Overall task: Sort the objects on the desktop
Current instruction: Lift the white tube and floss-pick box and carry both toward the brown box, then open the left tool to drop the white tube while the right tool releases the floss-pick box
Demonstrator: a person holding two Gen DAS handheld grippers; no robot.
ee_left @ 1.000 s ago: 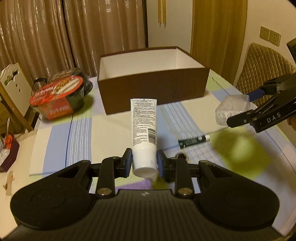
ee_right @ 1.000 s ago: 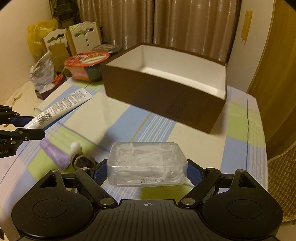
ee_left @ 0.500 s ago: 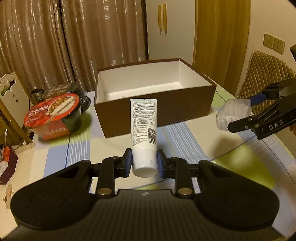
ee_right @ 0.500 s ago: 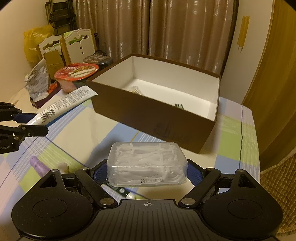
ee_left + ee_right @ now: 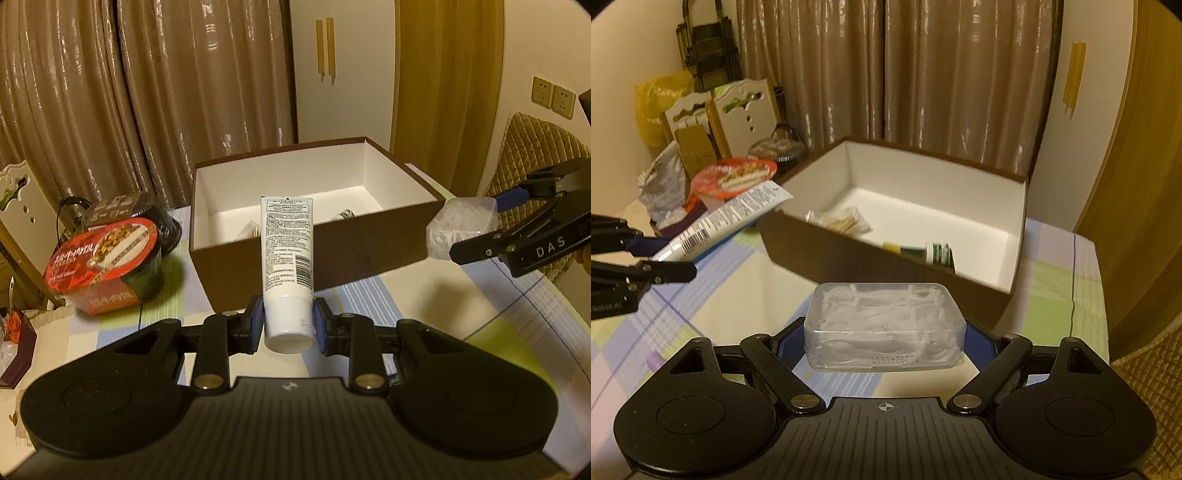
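Tube (image 5: 287, 258) clamped between left jaws; clear case (image 5: 884, 325) between right jaws.

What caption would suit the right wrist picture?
Right gripper carries a clear plastic case toward the open brown box; left gripper brings a white tube.

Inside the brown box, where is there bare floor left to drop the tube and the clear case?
The box floor is bare across its middle and back, up to the far wall and the right wall. The near strip is taken: a pale packet near the left, a green bottle by the front wall. Both tools hold their loads short of the box.
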